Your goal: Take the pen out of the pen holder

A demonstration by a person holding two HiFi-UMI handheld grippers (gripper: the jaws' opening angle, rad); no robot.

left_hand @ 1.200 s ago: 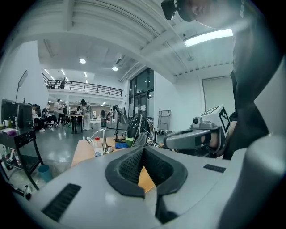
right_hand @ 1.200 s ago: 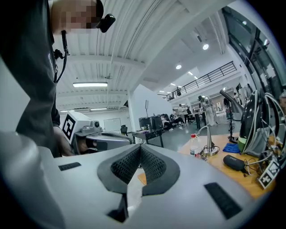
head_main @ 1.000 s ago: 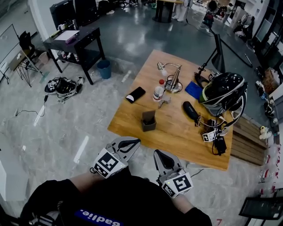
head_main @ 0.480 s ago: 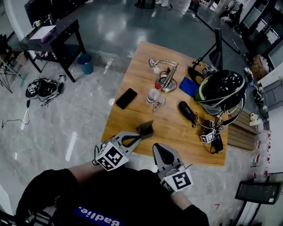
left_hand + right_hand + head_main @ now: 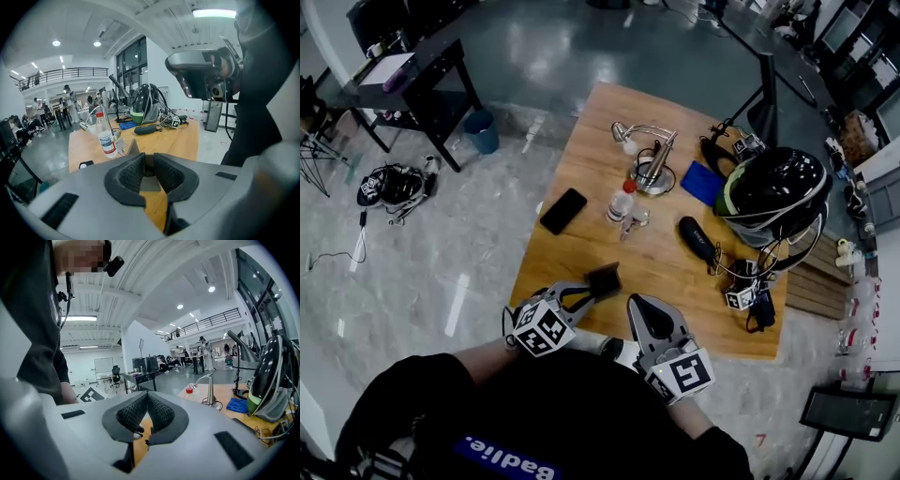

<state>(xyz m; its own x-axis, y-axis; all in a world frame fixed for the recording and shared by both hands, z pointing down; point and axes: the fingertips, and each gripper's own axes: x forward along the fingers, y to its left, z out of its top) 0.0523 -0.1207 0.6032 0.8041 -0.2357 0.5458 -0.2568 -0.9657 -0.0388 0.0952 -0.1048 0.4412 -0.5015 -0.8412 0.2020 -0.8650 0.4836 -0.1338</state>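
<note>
The pen holder (image 5: 604, 280) stands near the tabletop's (image 5: 666, 281) edge, at 7 o'clock from the water bottle (image 5: 619, 203). The left tool (image 5: 589, 290) is released, its jaws slightly apart, and the holder shows in the gap. The right tool (image 5: 636, 303), at the holder's 4 o'clock, is clenched and empty.

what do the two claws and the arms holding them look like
The left claw and right claw both have smooth light grey shells that taper to a point, with dark ribbed pads lining the jaws. Each carries a cube with black-and-white square markers on its faces. The person wears black sleeves, and the top has blue-and-white lettering.
</note>
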